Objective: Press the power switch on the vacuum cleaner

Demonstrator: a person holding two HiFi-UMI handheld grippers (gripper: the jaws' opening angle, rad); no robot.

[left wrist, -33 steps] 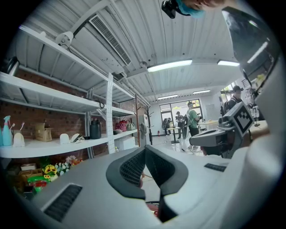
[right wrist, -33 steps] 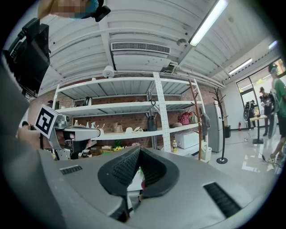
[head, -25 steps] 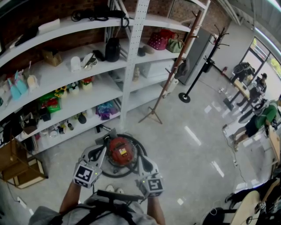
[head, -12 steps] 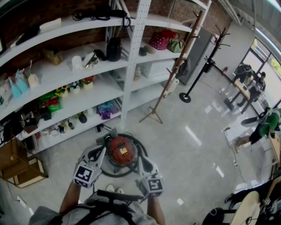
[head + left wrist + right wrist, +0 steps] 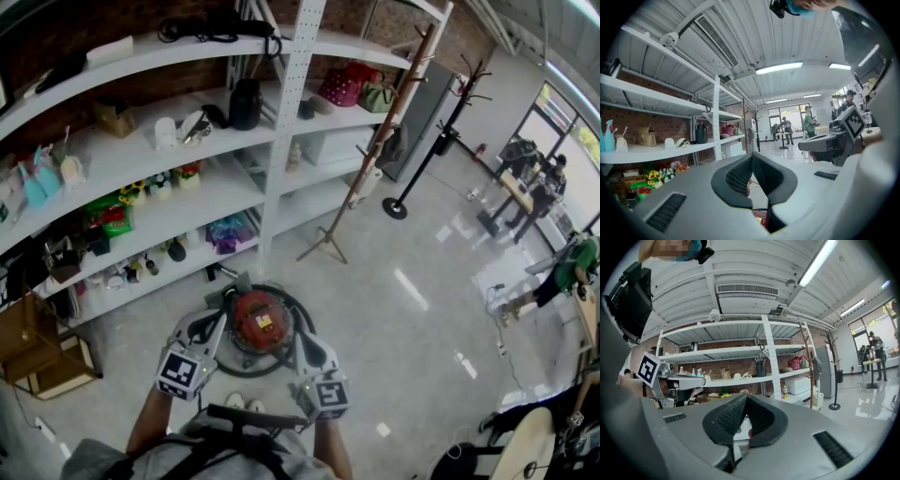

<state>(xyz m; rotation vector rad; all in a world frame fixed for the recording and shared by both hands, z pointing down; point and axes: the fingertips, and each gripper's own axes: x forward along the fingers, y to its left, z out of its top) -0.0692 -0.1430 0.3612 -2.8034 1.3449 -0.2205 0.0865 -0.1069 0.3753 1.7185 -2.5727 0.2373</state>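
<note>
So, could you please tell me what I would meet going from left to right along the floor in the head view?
Wooden crate → left claw → red vacuum cleaner → right claw → black coat stand → person in green.

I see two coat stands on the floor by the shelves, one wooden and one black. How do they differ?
The wooden coat stand is brown and rests on splayed legs. The black coat stand sits on a flat round disc. The wooden one stands close against the shelving, while the black one is farther out on the open floor. Both are tall thin poles with hooks near the top.
</note>
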